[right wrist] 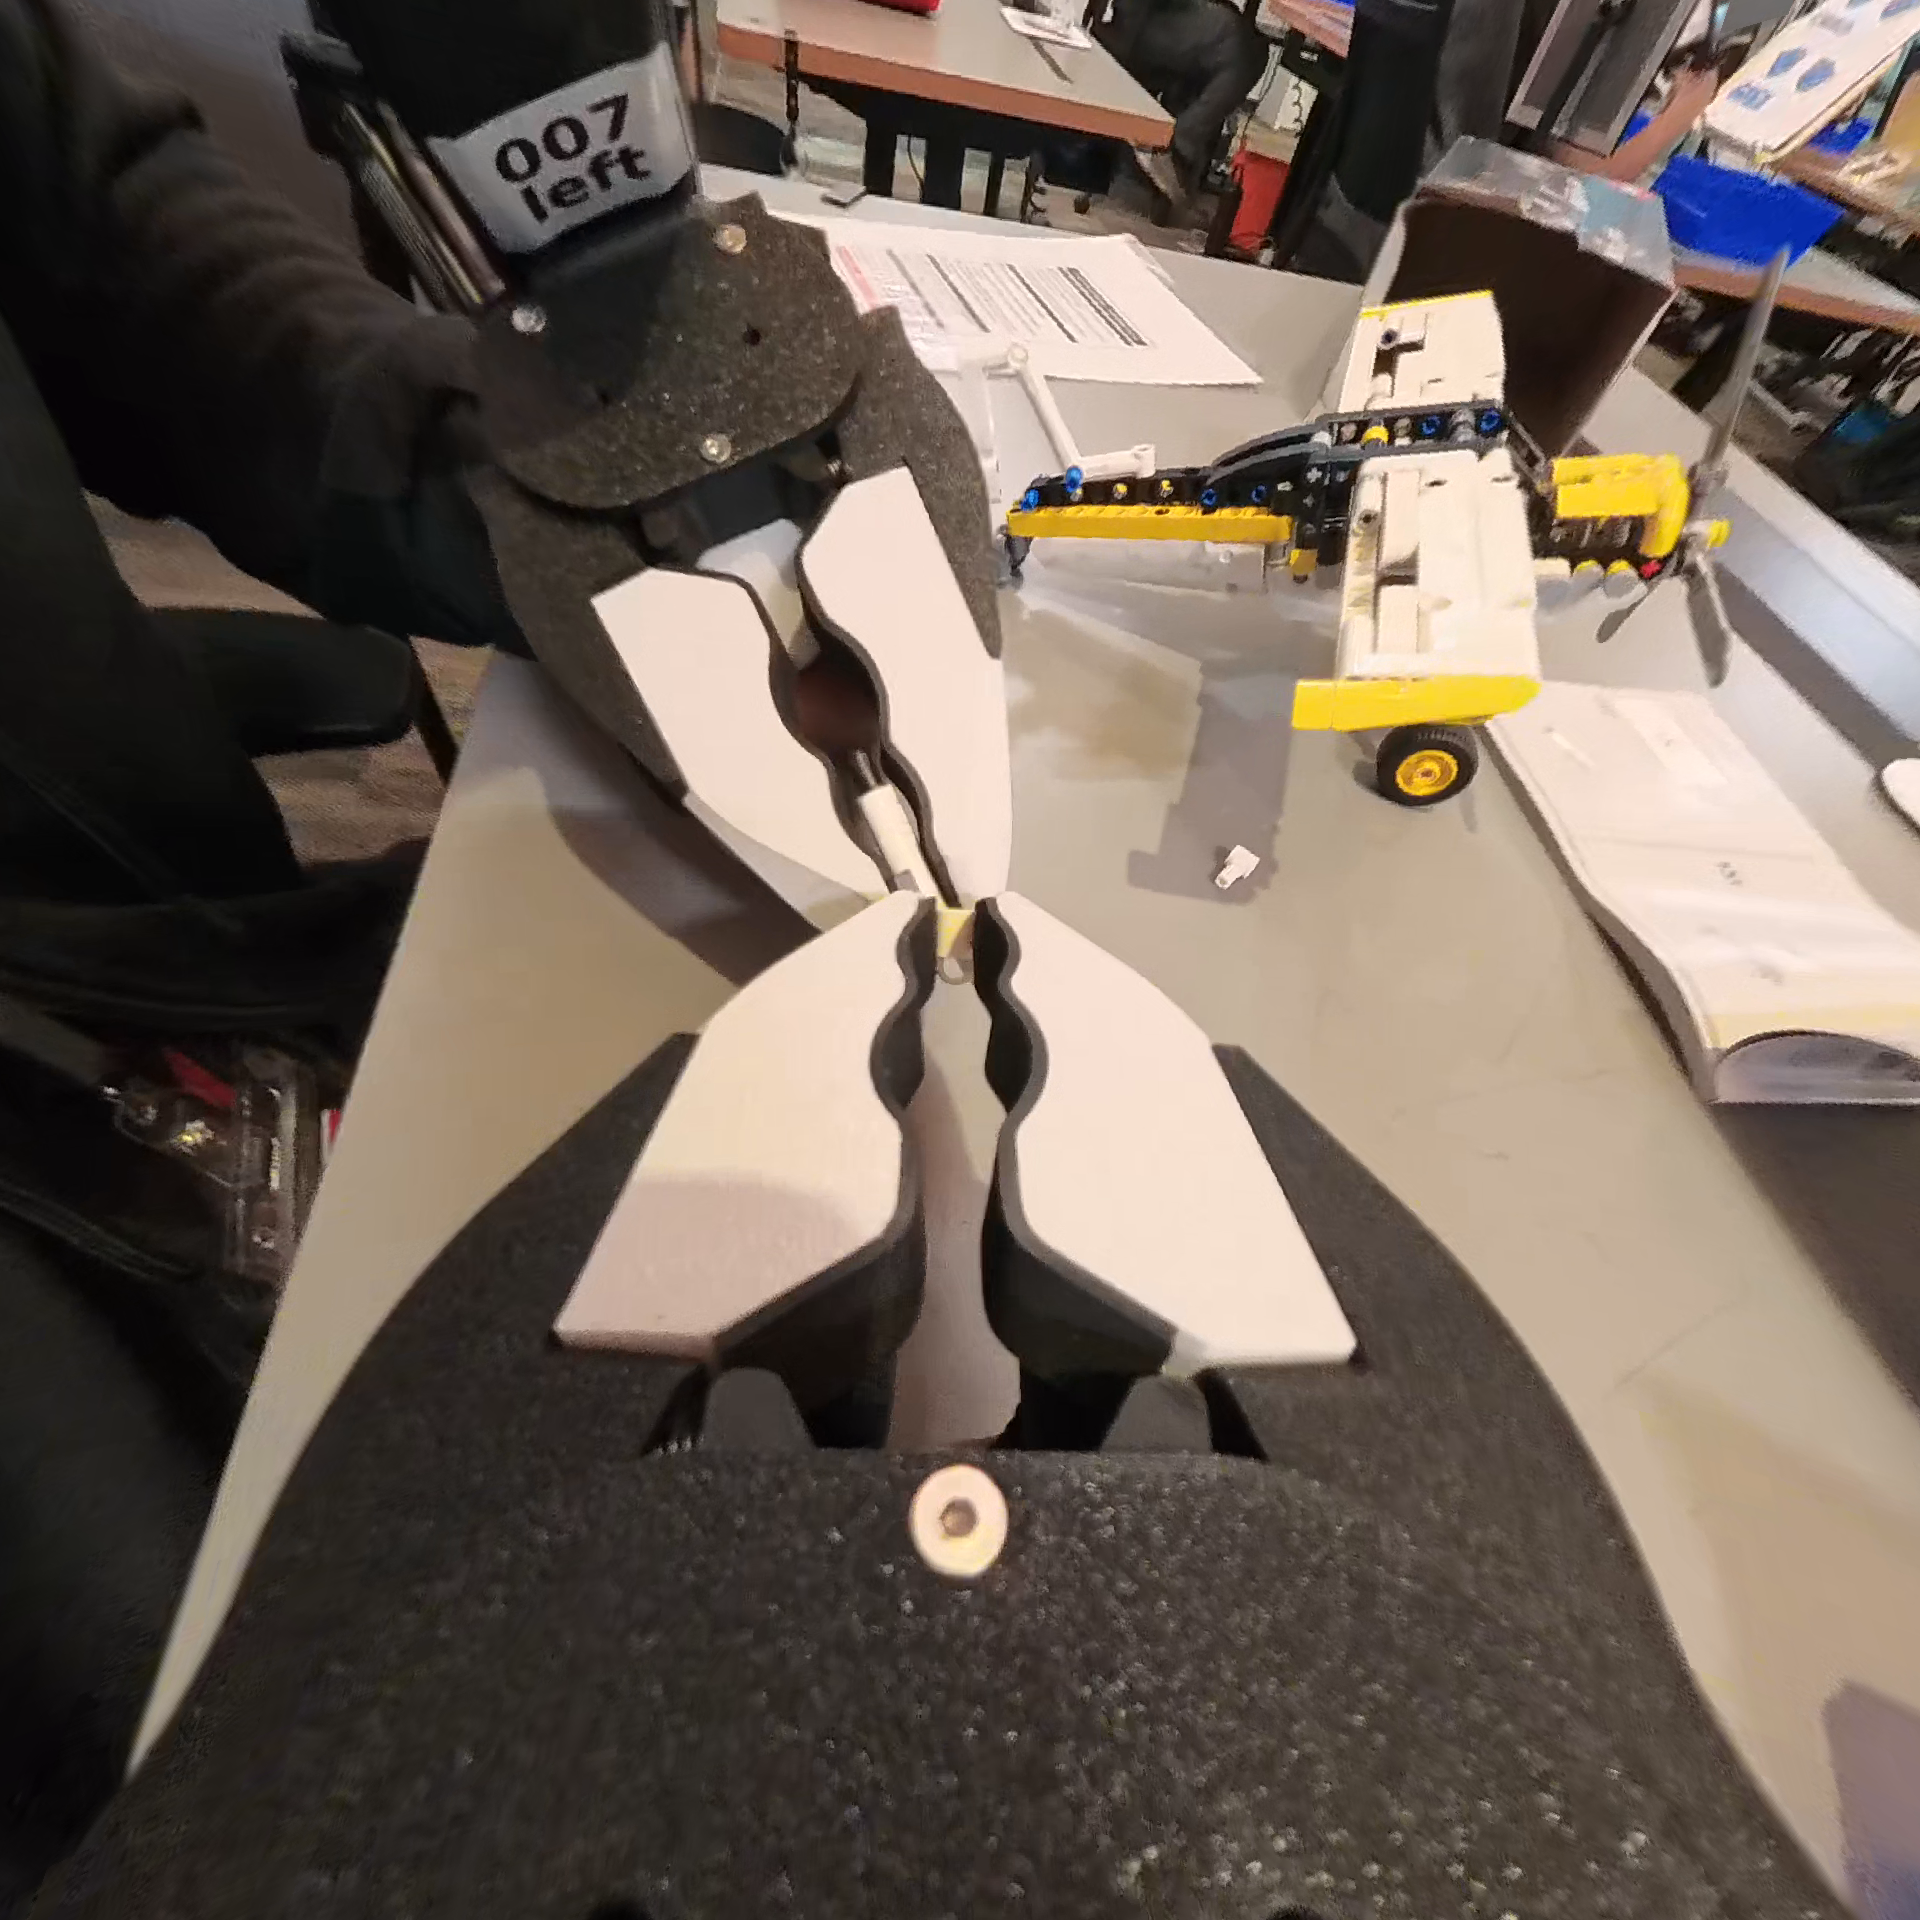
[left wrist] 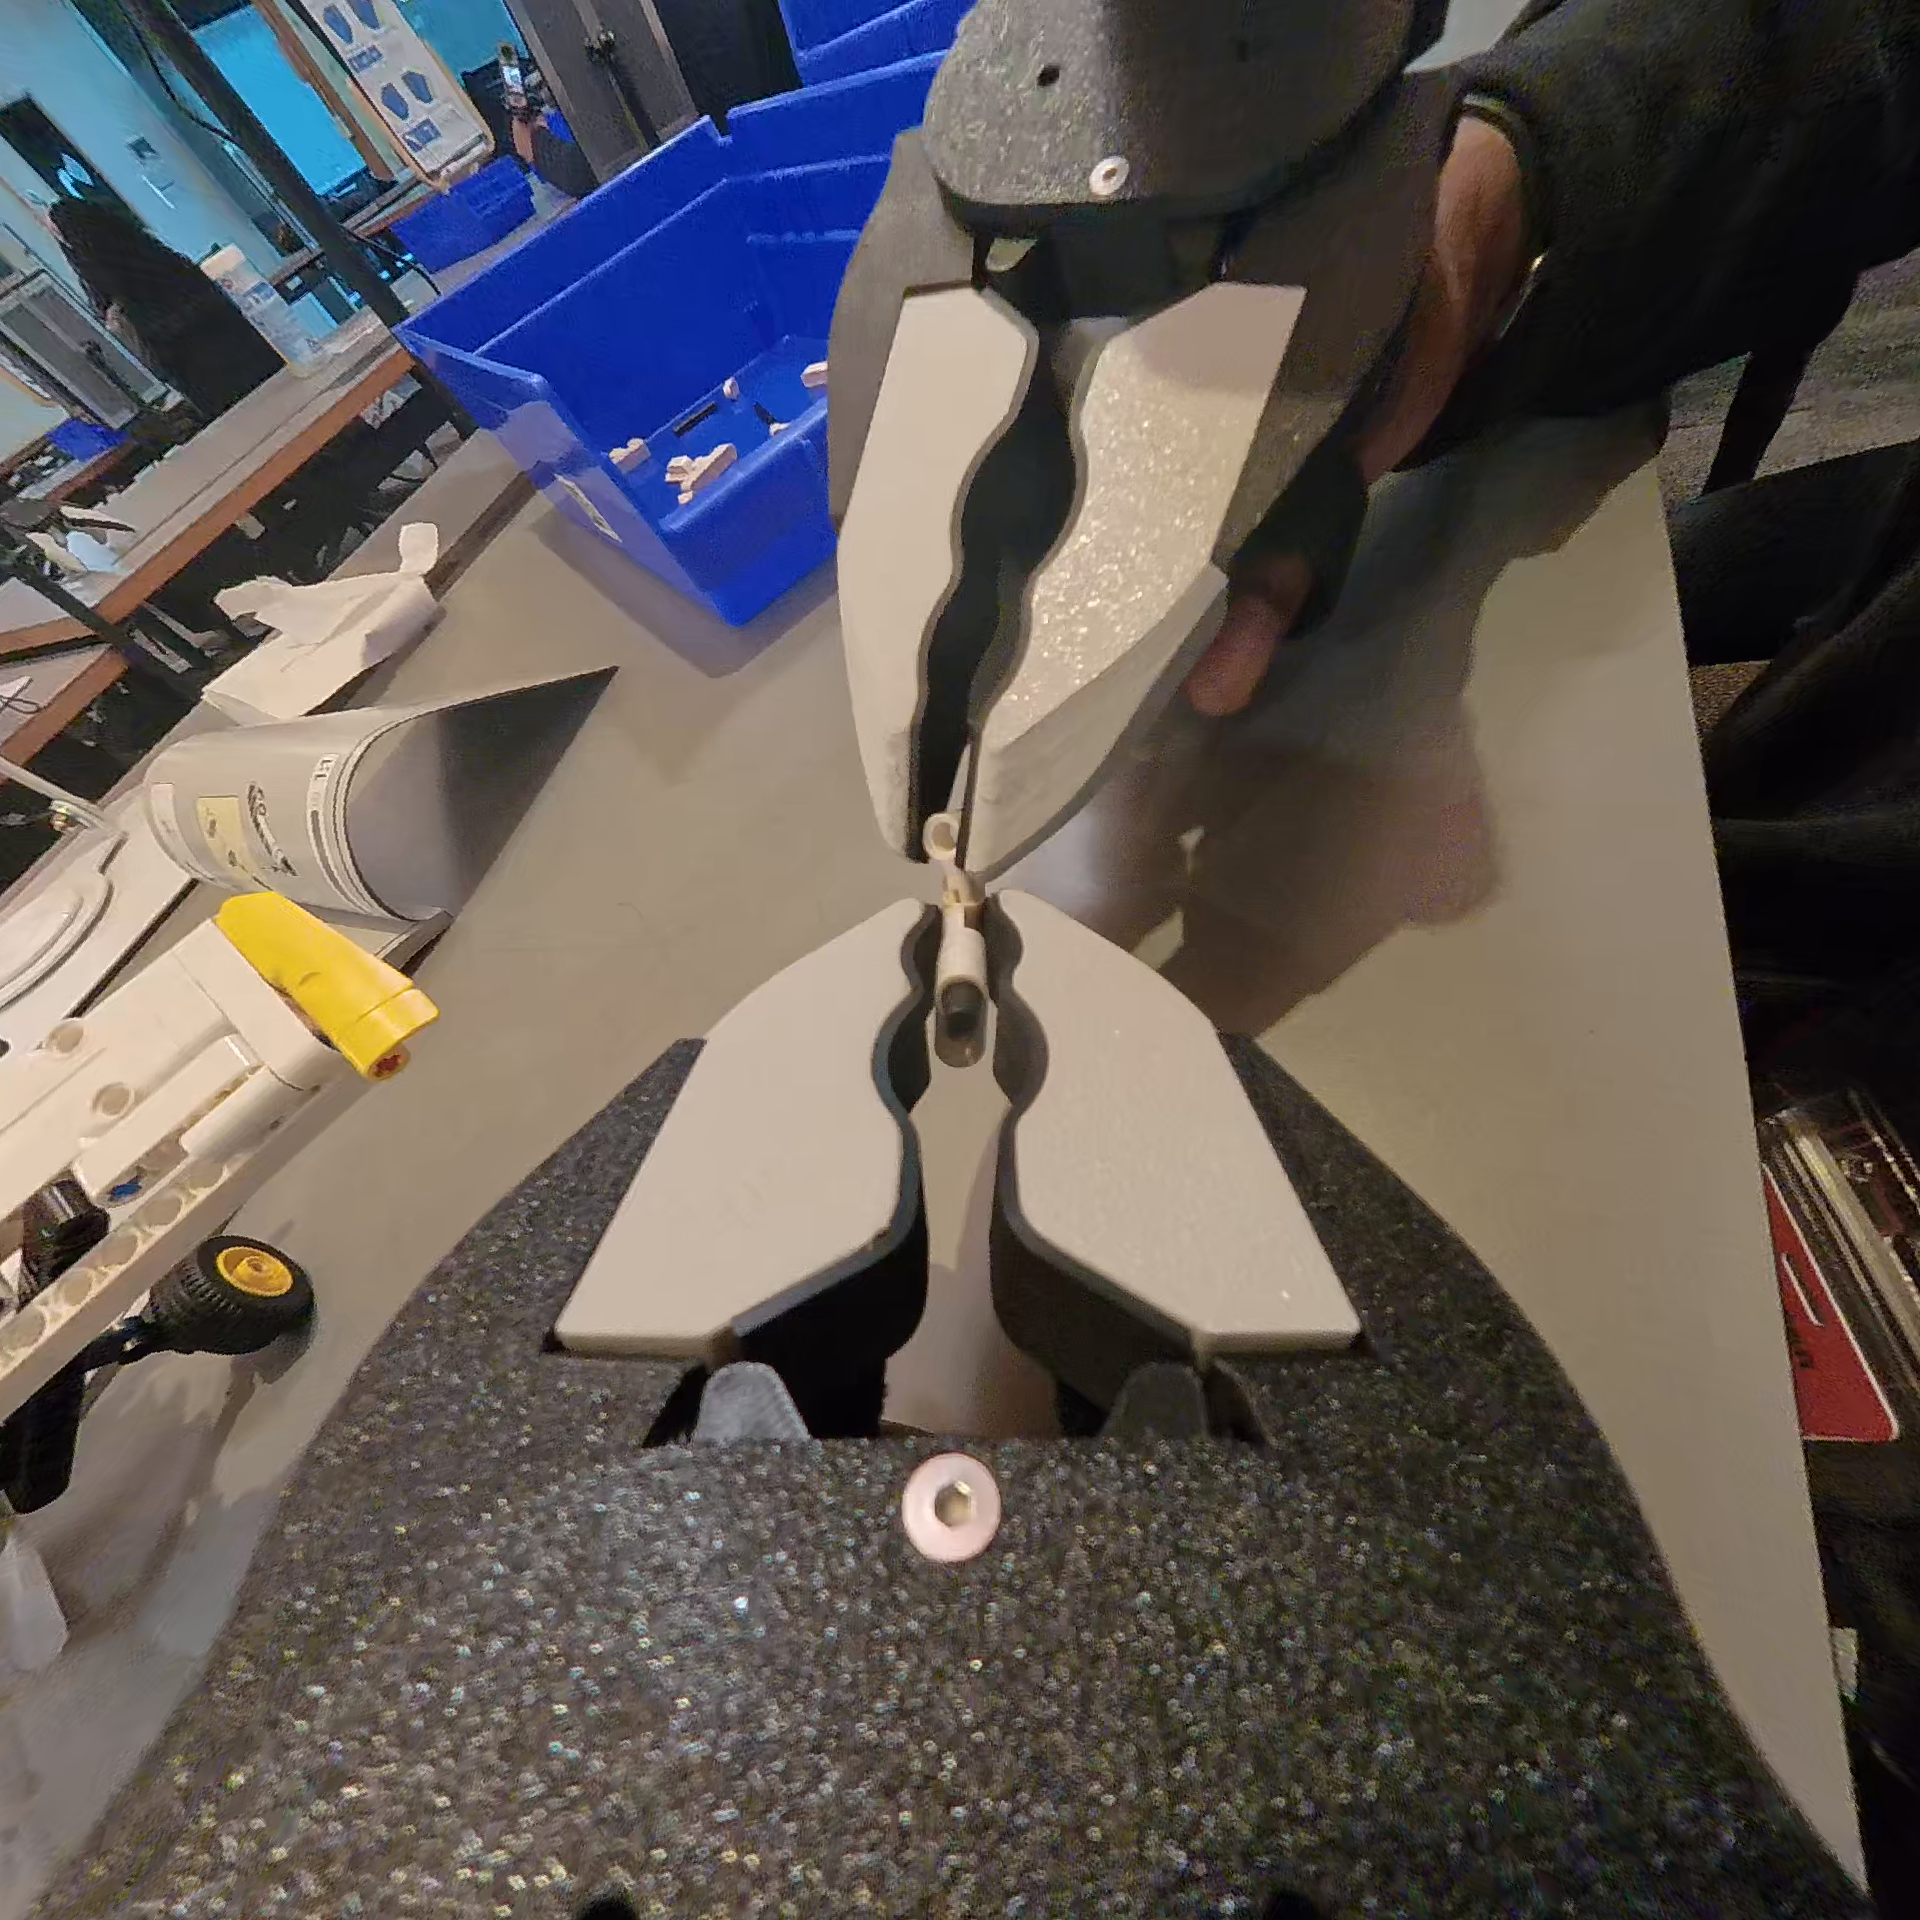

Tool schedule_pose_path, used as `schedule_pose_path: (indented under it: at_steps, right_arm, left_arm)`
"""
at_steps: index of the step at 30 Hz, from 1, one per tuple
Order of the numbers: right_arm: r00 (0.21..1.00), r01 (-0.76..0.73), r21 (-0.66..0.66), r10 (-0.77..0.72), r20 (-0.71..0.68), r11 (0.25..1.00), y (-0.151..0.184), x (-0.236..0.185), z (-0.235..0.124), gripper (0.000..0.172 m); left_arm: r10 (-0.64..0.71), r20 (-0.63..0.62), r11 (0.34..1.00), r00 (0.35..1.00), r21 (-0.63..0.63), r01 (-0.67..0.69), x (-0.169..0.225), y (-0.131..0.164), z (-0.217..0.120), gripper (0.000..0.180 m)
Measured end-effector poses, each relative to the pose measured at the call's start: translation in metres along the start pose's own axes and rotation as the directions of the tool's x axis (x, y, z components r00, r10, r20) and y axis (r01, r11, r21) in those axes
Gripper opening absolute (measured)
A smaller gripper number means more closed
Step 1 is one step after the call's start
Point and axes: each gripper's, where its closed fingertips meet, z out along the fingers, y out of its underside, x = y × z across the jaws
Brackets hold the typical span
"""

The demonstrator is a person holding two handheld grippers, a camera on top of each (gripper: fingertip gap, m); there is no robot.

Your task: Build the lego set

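Observation:
My left gripper (left wrist: pixel 961 914) is shut on a small white sleeve with a dark pin (left wrist: pixel 961 971) that lies lengthwise between its pads. My right gripper (right wrist: pixel 956 920) is shut on a small pale yellow and white connector piece (right wrist: pixel 954 938) at its fingertips. The two grippers meet tip to tip above the grey table (left wrist: pixel 644 935), and the two small pieces touch end to end. The right gripper also shows from above in the left wrist view (left wrist: pixel 951 847), with its connector's ring end (left wrist: pixel 941 831). The left gripper shows at the upper left of the right wrist view (right wrist: pixel 935 883), with the sleeve (right wrist: pixel 891 826).
A yellow and white brick-built plane (right wrist: pixel 1423 540) stands on the table at the right, with an open booklet (right wrist: pixel 1714 894) beside it. A loose small white piece (right wrist: pixel 1236 864) lies between. A blue bin (left wrist: pixel 665 343) with pale parts and a grey roll (left wrist: pixel 270 821) lie farther left. Less than 4 cm separates the two grippers' tips.

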Motion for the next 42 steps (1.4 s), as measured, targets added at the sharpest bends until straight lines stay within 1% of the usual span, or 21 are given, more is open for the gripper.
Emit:
schedule_pose_path:
  at_steps: [2, 4, 7, 9, 12, 17, 20, 26, 28, 34, 39, 42]
  right_arm:
    - [1.000, 0.005, 0.001, -0.005, -0.028, 1.000, -0.001, 0.002, 0.001, 0.007]
    - [0.998, -0.032, 0.006, 0.032, -0.061, 0.999, -0.001, 0.003, 0.001, 0.007]
    - [0.984, -0.123, 0.036, 0.127, -0.128, 0.992, -0.002, 0.006, 0.002, 0.007]
    - [0.978, -0.133, 0.055, 0.141, -0.155, 0.990, -0.001, 0.005, 0.001, 0.007]
    - [0.983, -0.078, 0.073, 0.089, -0.159, 0.994, -0.004, 0.003, -0.001, 0.007]
    - [0.988, 0.085, 0.072, -0.075, -0.136, 0.994, -0.007, -0.004, -0.002, 0.007]
    - [0.975, 0.194, 0.078, -0.183, -0.125, 0.978, -0.007, -0.009, -0.003, 0.007]
    - [0.929, 0.352, 0.072, -0.340, -0.147, 0.933, -0.007, -0.012, -0.004, 0.007]
    - [0.923, 0.372, 0.071, -0.361, -0.135, 0.925, -0.005, -0.014, -0.004, 0.007]
    - [0.950, 0.309, 0.065, -0.304, -0.076, 0.949, -0.003, -0.015, -0.004, 0.007]
    - [0.945, 0.326, 0.007, -0.326, 0.017, 0.945, 0.000, -0.020, -0.003, 0.007]
    - [0.938, 0.341, 0.010, -0.340, 0.070, 0.940, 0.002, -0.021, -0.003, 0.007]
  left_arm:
    - [-0.007, 0.013, 1.000, 1.000, 0.001, 0.007, -0.002, 0.000, 0.000, 0.007]
    - [0.000, 0.033, 1.000, 0.999, 0.000, 0.000, -0.004, 0.000, -0.001, 0.007]
    - [0.000, 0.050, 1.000, 0.999, -0.005, 0.000, -0.006, 0.001, -0.001, 0.007]
    - [-0.002, 0.037, 1.000, 0.999, 0.002, 0.002, -0.005, 0.000, -0.001, 0.007]
    - [-0.031, 0.001, 0.999, 1.000, 0.022, 0.031, -0.003, -0.002, -0.002, 0.007]
    - [-0.052, -0.090, 0.997, 0.995, 0.046, 0.057, 0.004, -0.005, -0.005, 0.007]
    - [-0.047, -0.130, 0.997, 0.990, 0.051, 0.054, 0.009, -0.005, -0.007, 0.007]
    - [-0.063, -0.173, 0.995, 0.983, 0.068, 0.076, 0.012, -0.008, -0.010, 0.007]
    - [-0.057, -0.185, 0.995, 0.981, 0.069, 0.071, 0.013, -0.008, -0.010, 0.007]
    - [-0.040, -0.177, 0.998, 0.983, 0.049, 0.050, 0.015, -0.005, -0.008, 0.007]
    - [0.003, -0.186, 1.000, 0.983, 0.012, -0.001, 0.020, 0.000, -0.005, 0.007]
    - [-0.001, -0.199, 1.000, 0.980, 0.008, 0.003, 0.021, 0.000, -0.005, 0.007]
